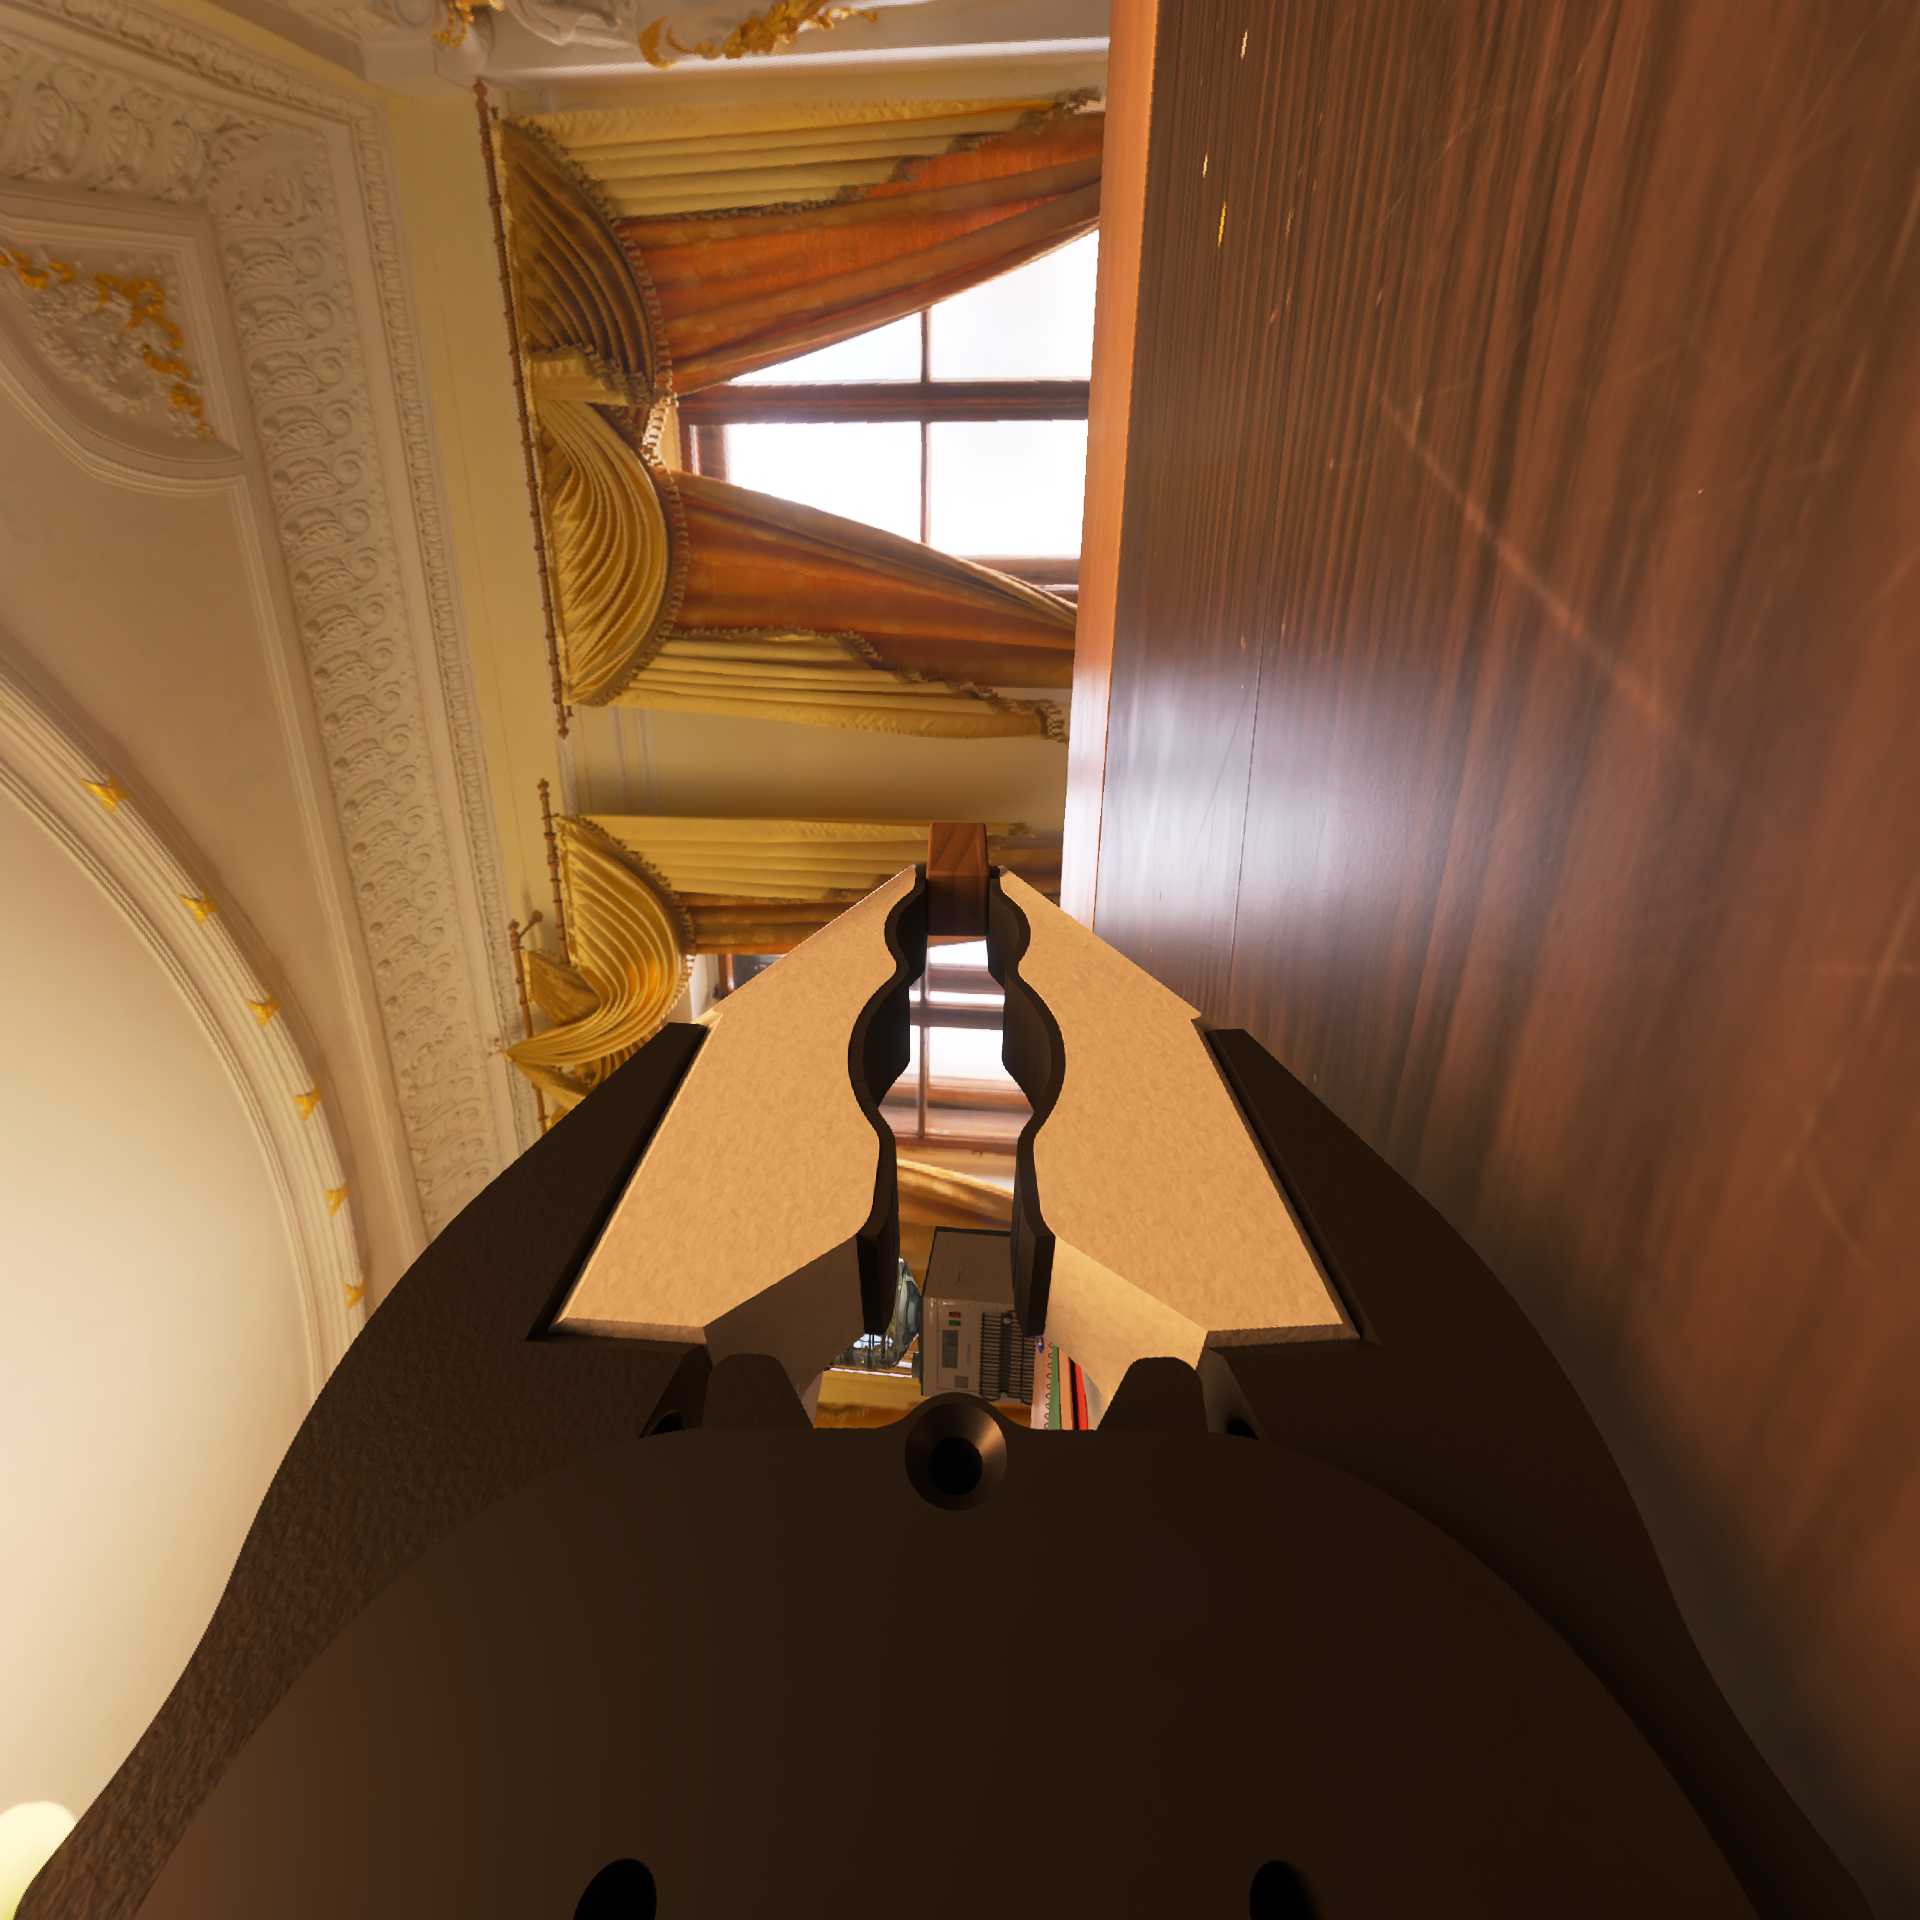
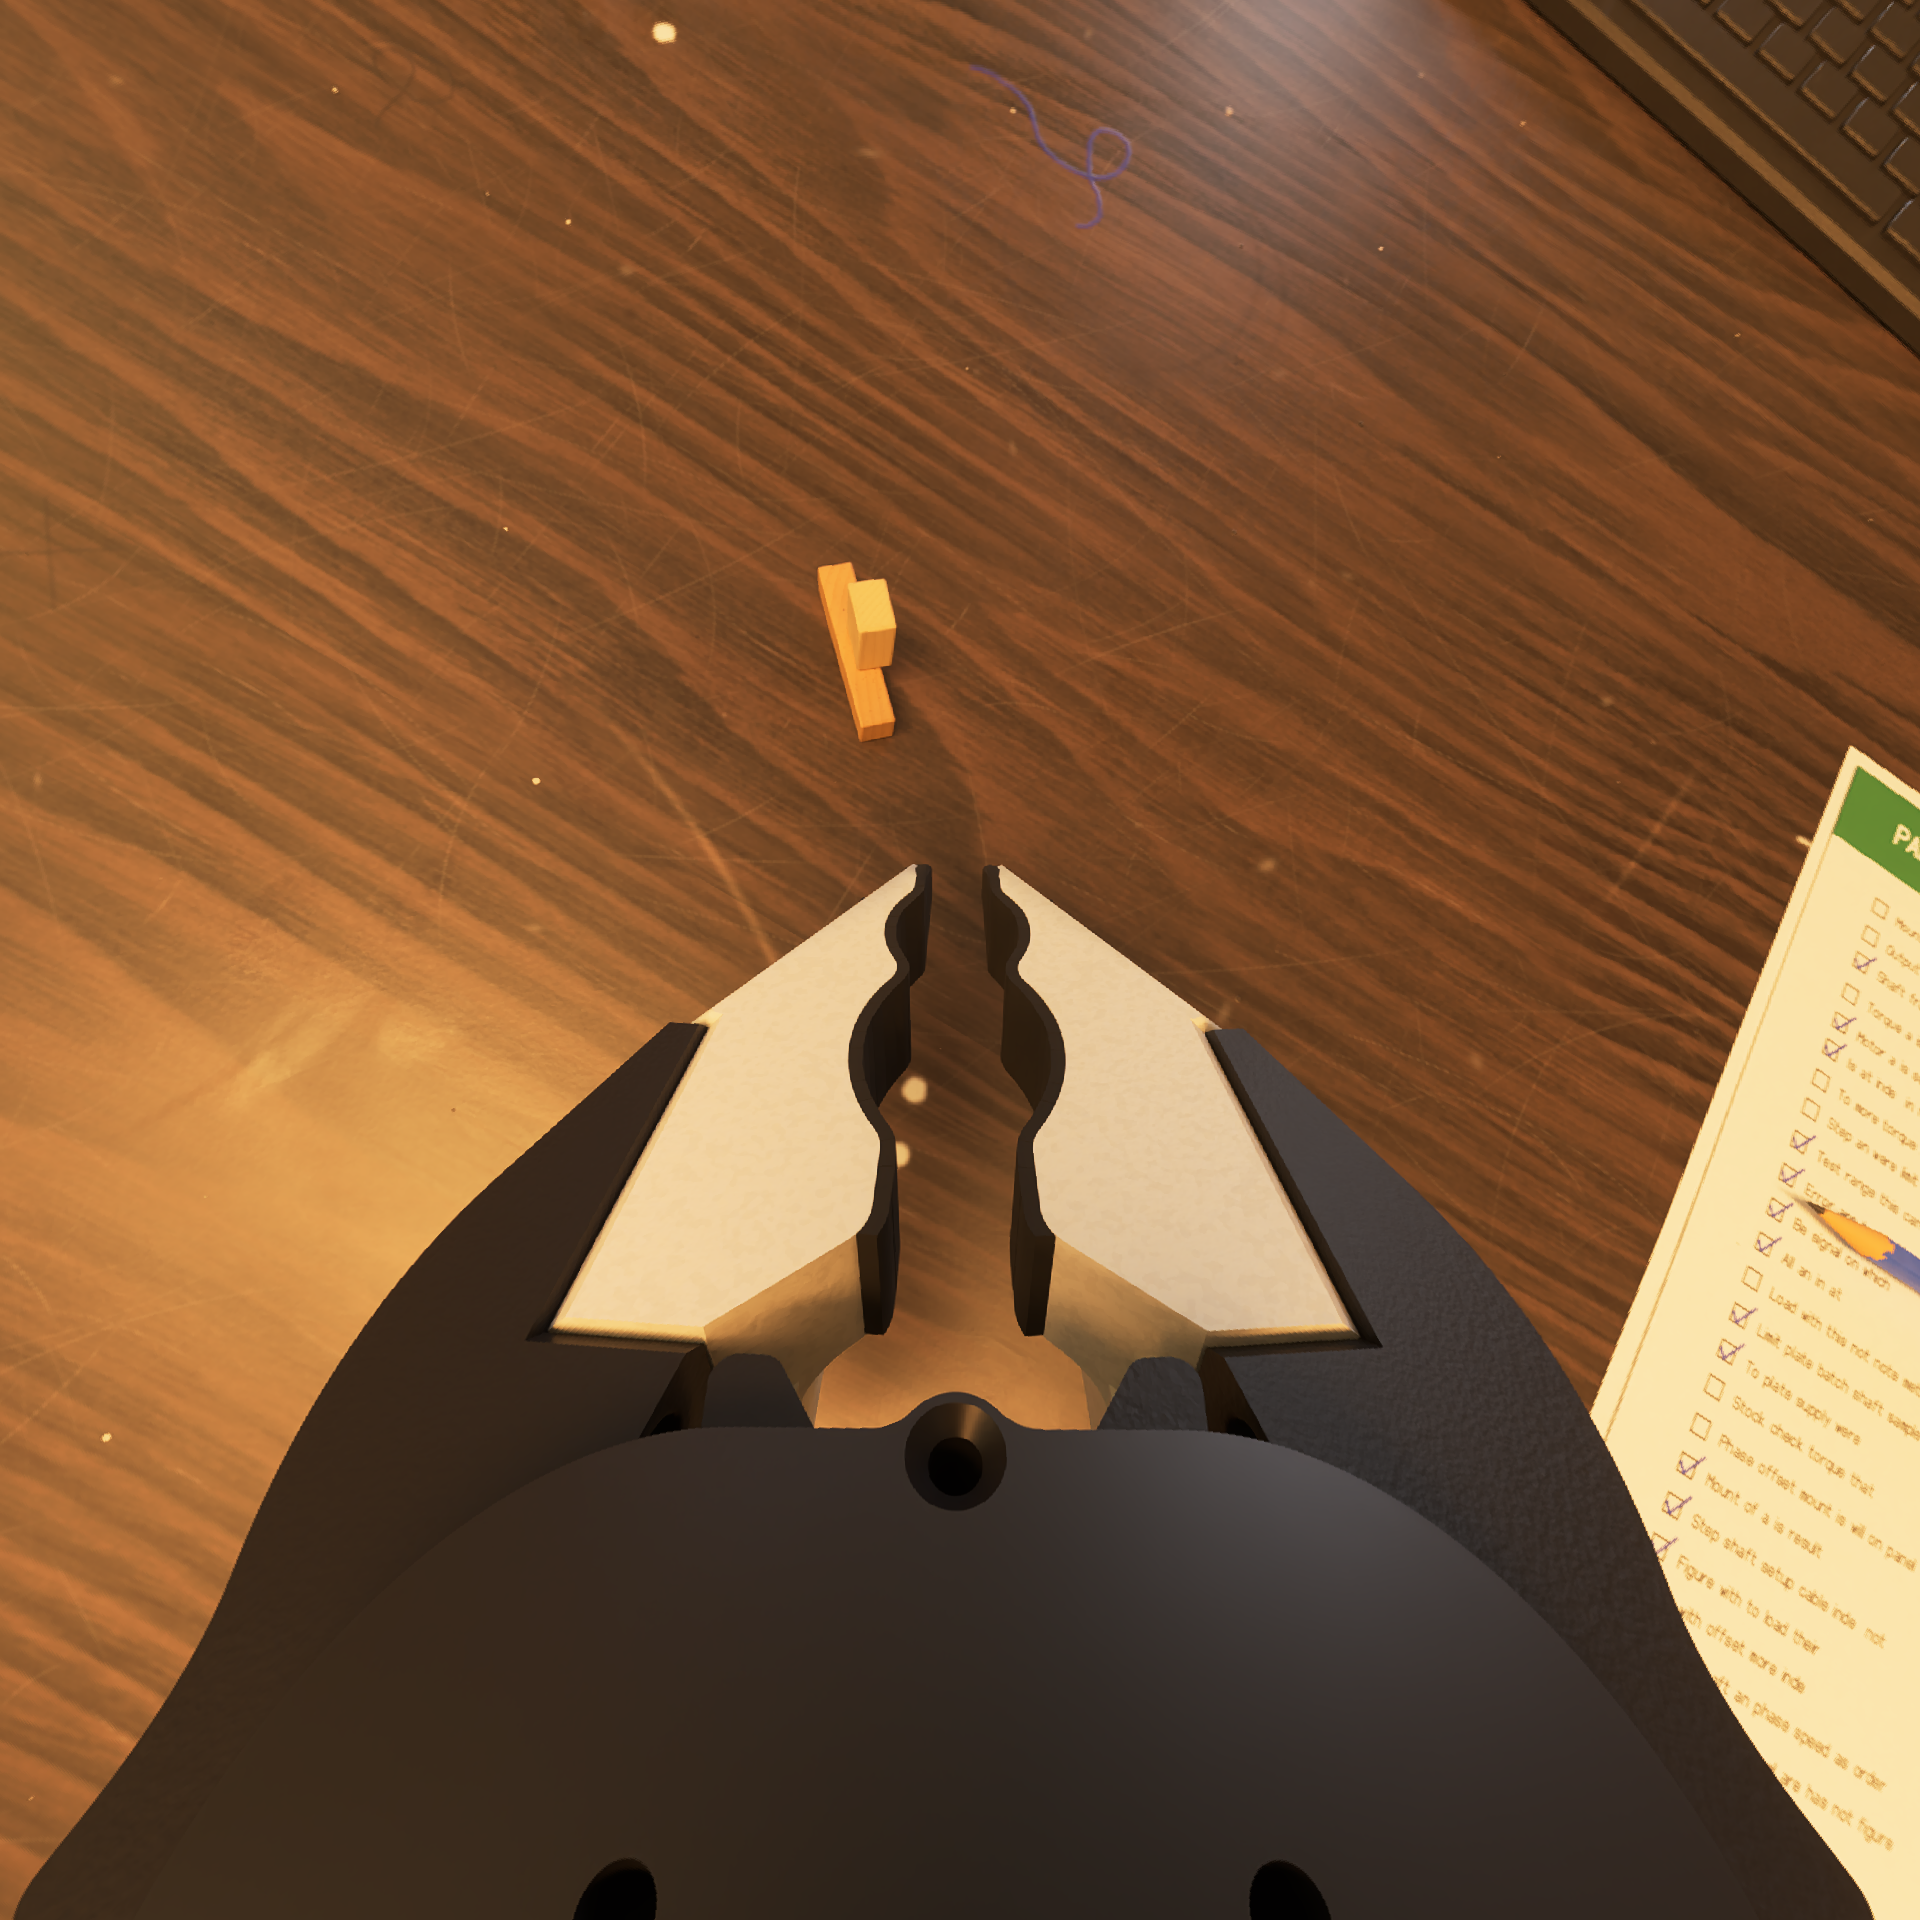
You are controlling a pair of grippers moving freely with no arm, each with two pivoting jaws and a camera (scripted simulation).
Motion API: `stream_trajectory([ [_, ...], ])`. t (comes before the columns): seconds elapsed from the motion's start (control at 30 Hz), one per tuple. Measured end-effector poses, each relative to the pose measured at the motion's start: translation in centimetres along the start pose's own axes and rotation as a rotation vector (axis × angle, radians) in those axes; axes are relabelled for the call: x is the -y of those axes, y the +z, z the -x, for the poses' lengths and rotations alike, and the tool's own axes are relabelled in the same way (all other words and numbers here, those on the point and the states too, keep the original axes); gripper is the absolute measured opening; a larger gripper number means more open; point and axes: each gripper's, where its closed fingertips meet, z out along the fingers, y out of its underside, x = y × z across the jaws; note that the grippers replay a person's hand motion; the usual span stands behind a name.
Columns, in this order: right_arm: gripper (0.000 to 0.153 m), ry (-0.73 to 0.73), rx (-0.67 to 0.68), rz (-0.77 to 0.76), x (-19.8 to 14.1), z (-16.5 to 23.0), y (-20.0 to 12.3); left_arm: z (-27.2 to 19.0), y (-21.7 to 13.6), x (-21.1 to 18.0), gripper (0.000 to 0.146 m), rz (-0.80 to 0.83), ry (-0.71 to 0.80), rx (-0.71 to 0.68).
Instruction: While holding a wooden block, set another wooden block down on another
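In the right wrist view a short light wooden block lies on top of a longer wooden block that lies flat on the dark wooden table. My right gripper is above the table, just short of the two blocks. It is empty, with its jaws a narrow gap apart. In the left wrist view my left gripper is shut on a darker wooden block held at its fingertips. That view is rolled sideways, with the table at the right. The stacked blocks do not show there.
A dark keyboard lies at the top right and a printed checklist sheet with a pencil at the right. A purple thread lies farther ahead. Curtained windows and a grey device show beyond the left gripper.
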Motion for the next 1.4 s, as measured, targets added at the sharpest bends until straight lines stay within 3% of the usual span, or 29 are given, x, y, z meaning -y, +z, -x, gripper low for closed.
stream_trajectory([
  [0.9, 0.01, -0.099, 0.087, 0.015, -0.5, 2.2, 0.9, -0.2, 0.0, 0.2, 0.01, -0.004, 0.012, -0.005],
  [1.1, 0.014, -0.068, 0.18, -0.03, -0.2, 3.6, 1.4, -0.2, 0.1, 0.2, 0.01, -0.004, 0.016, -0.008],
  [1.4, 0.016, -0.118, 0.321, 0.062, 0.2, 6.7, 2.8, -0.3, 0.1, 0.1, 0.01, -0.002, 0.011, -0.01],
])
